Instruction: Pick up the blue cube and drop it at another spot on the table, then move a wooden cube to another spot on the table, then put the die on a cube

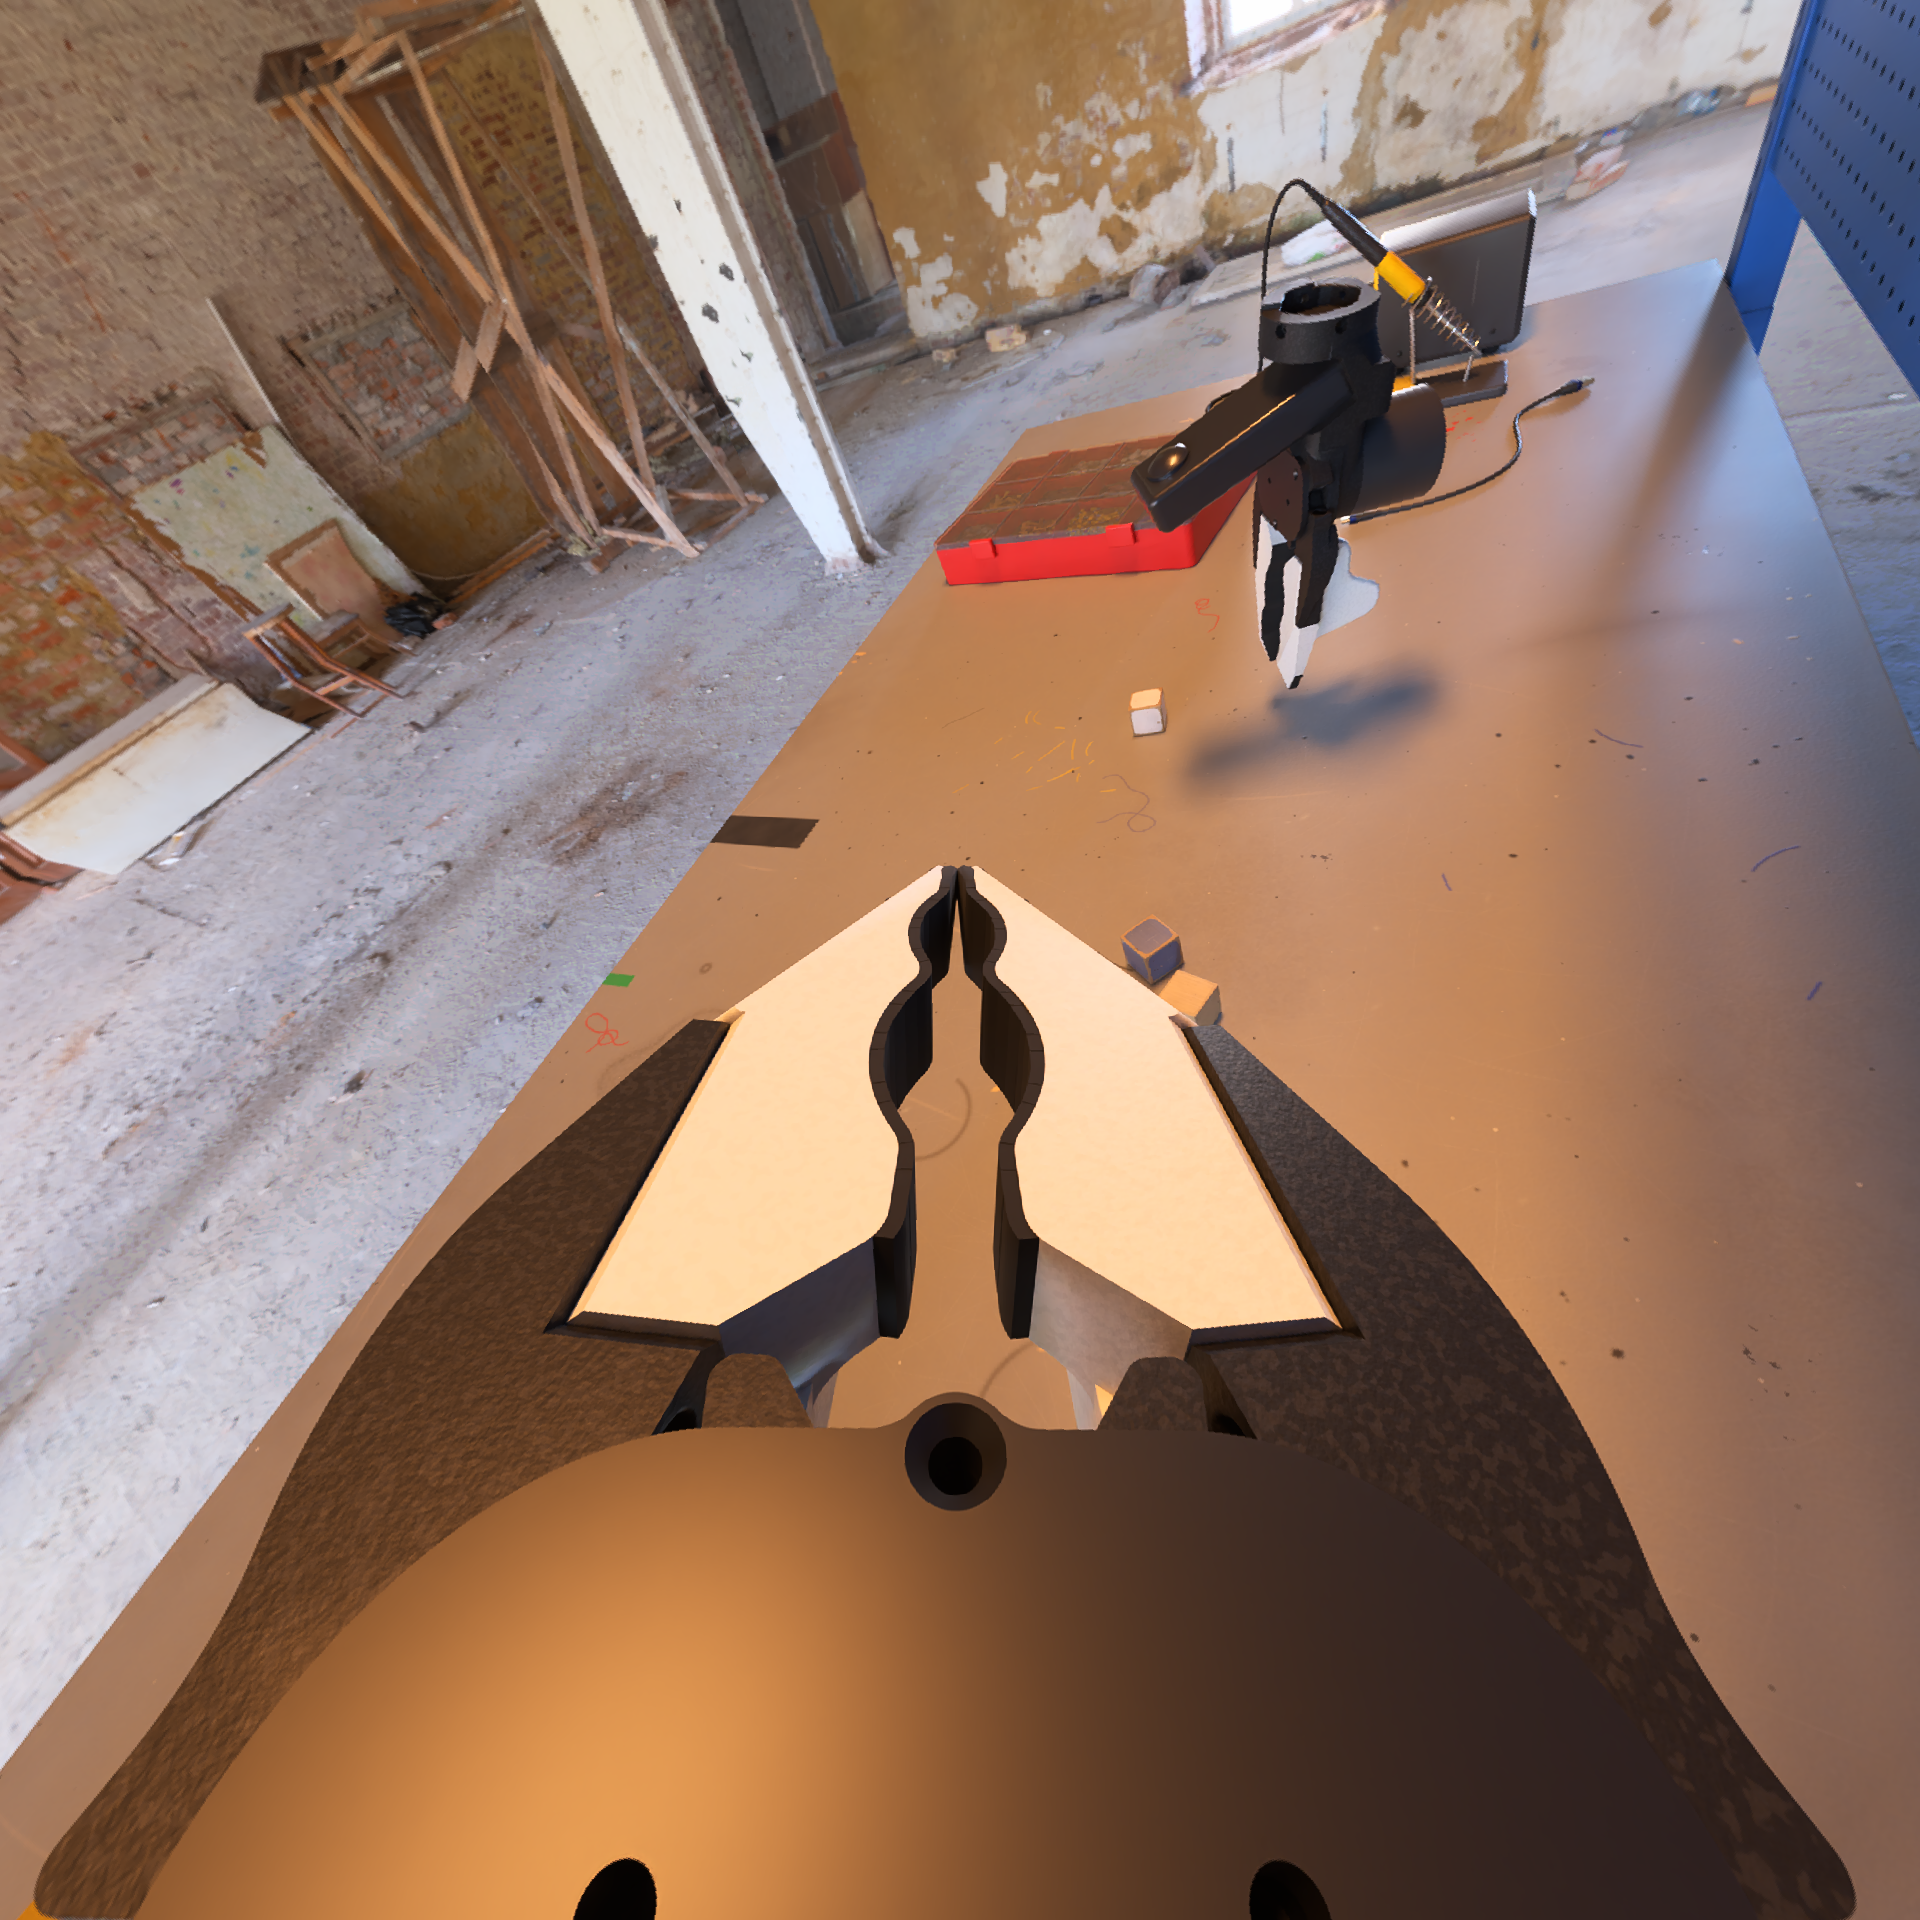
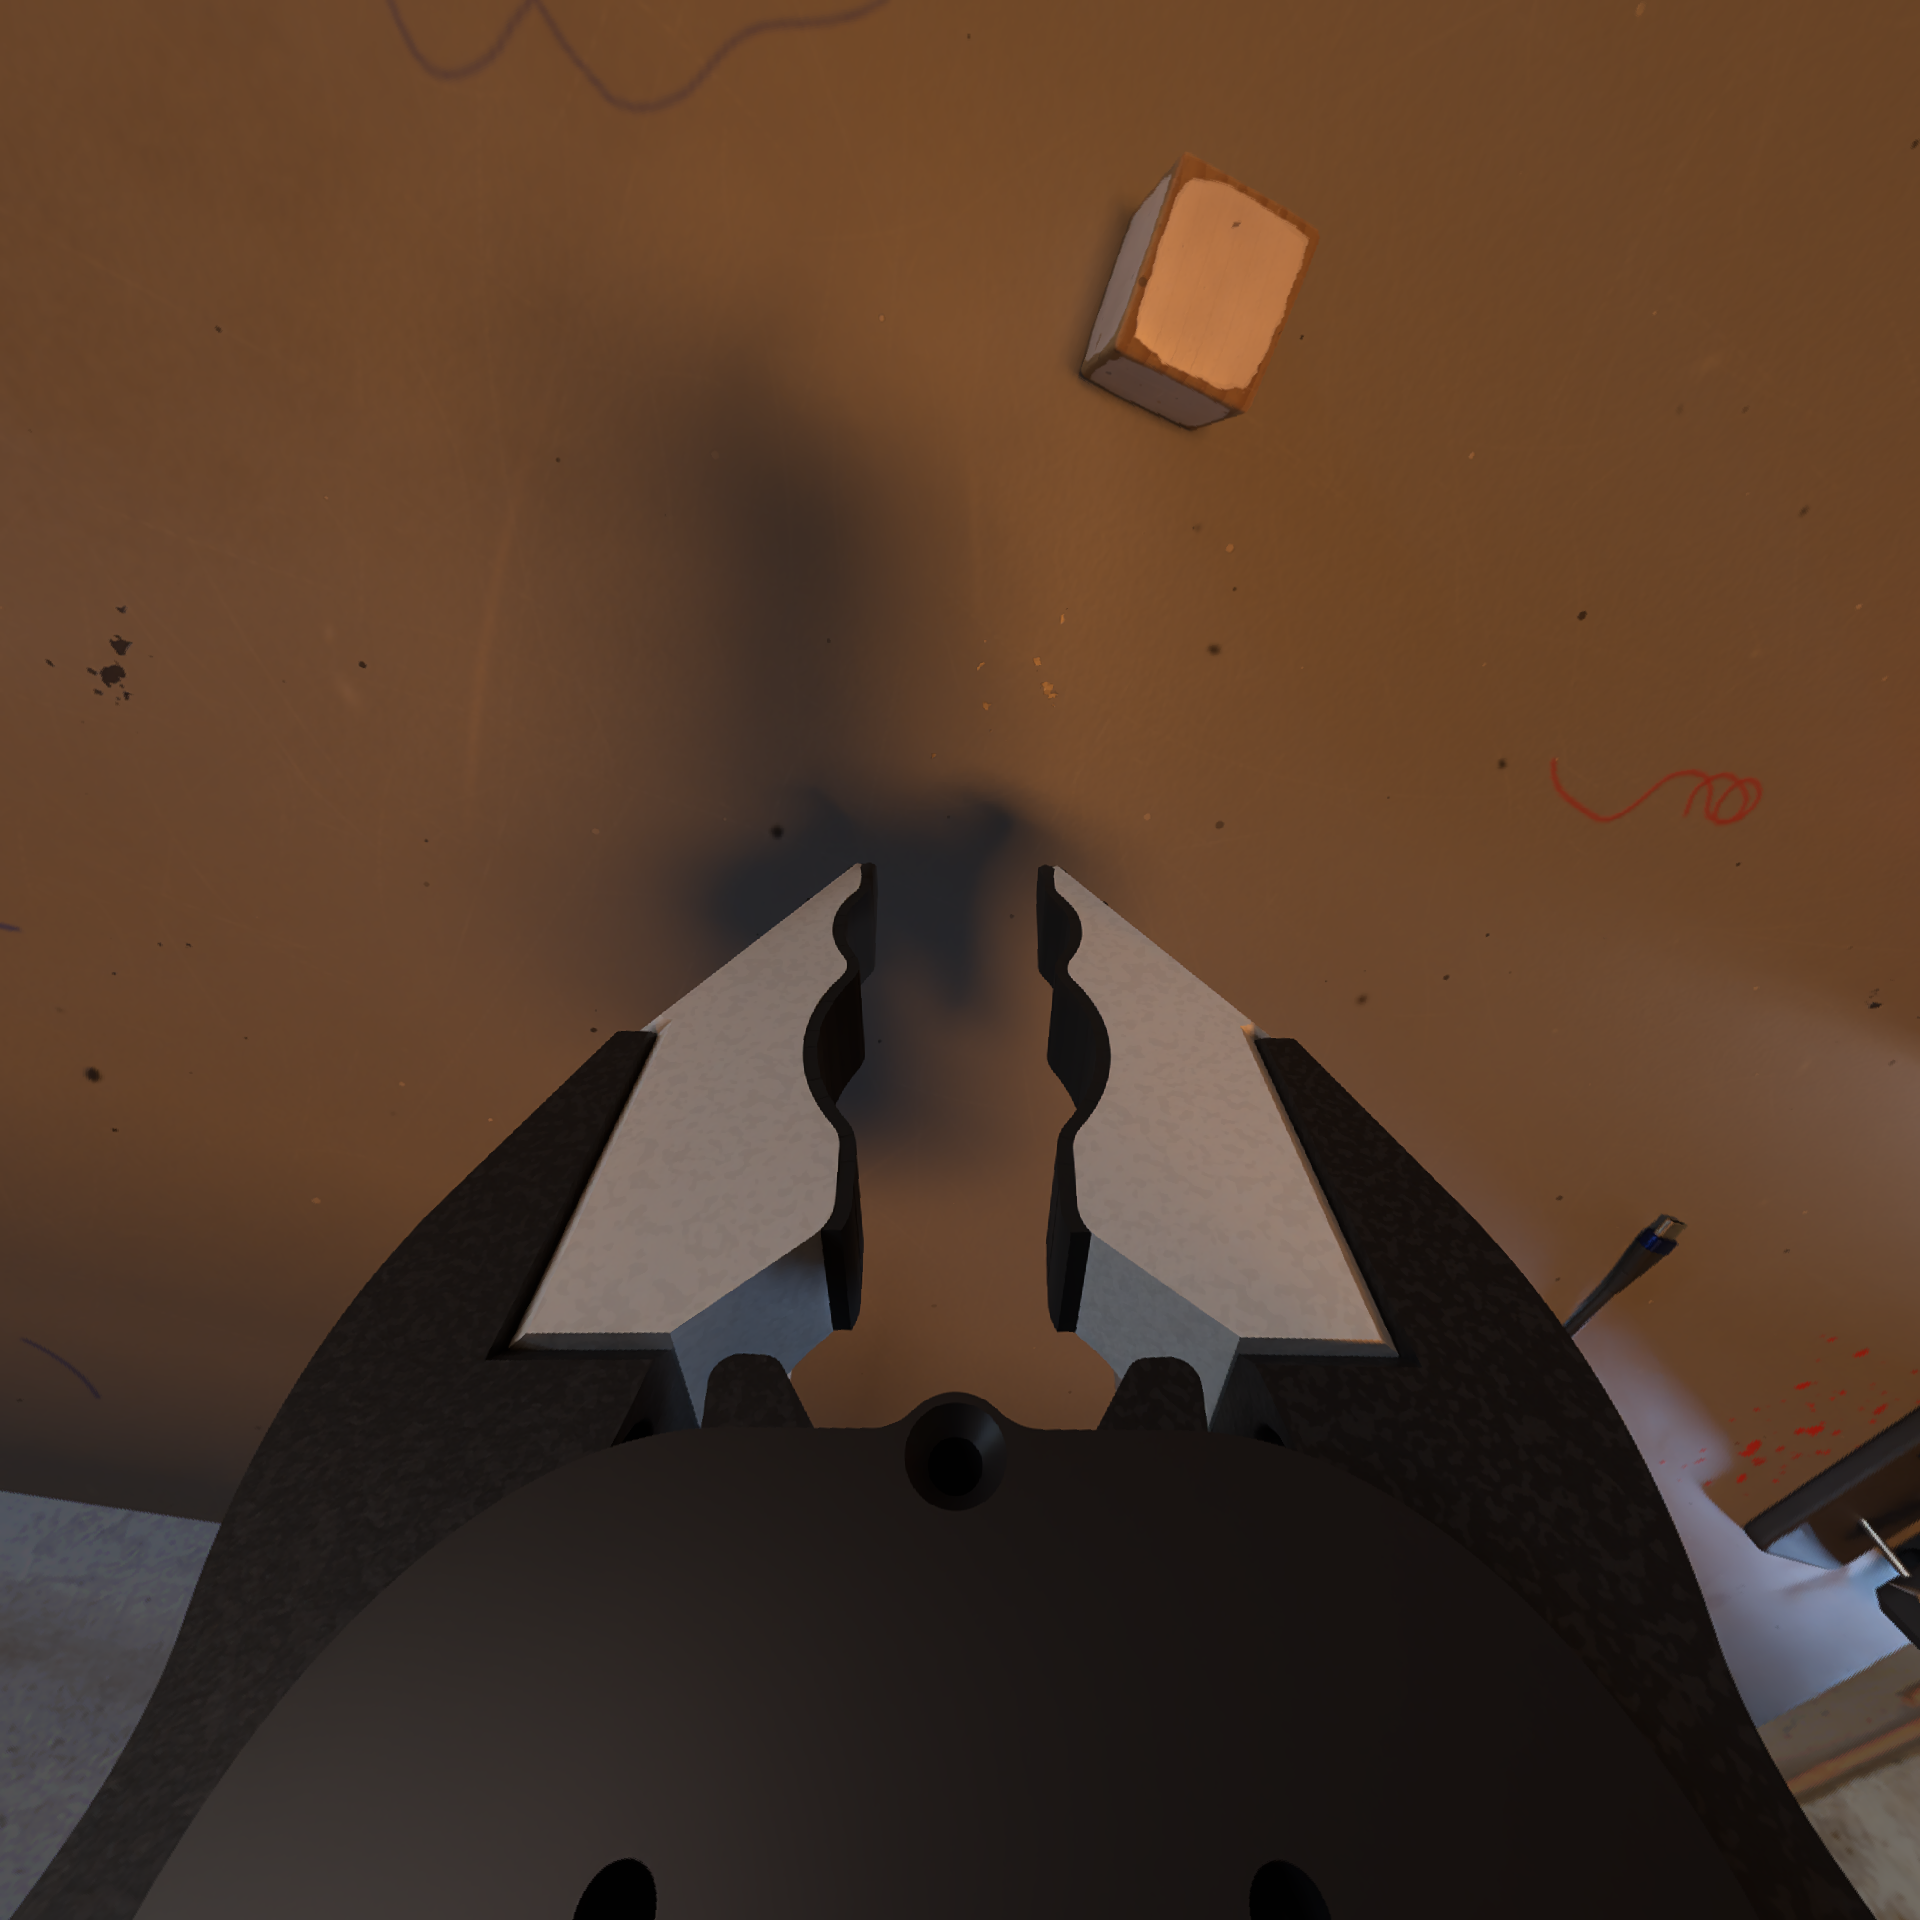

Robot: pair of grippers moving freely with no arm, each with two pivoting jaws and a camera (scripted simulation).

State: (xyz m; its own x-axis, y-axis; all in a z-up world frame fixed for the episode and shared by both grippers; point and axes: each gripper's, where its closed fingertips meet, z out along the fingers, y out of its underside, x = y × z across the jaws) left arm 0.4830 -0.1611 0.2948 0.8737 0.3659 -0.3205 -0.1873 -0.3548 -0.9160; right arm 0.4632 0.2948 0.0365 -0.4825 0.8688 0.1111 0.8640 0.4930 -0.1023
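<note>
In the left wrist view a blue cube (image 1: 1151, 948) sits on the brown table (image 1: 1455, 1039), touching a wooden cube (image 1: 1195, 1000) beside it. Both lie just right of my left gripper (image 1: 956, 875), which is shut and empty, low over the table. Farther off stands a small white cube with worn brown edges (image 1: 1147, 712); I cannot tell if it is the die. My right gripper (image 1: 1288, 644) hovers above the table to its right, pointing down. In the right wrist view that gripper (image 2: 956, 883) is open and empty, with the white cube (image 2: 1200, 291) ahead and to the right.
A red compartment box (image 1: 1081, 520) lies at the far left edge of the table. A soldering iron stand (image 1: 1423, 301) and a black cable (image 1: 1507, 447) are at the far end. A blue pegboard (image 1: 1849, 156) stands at the right. The cable tip (image 2: 1652, 1247) shows at lower right.
</note>
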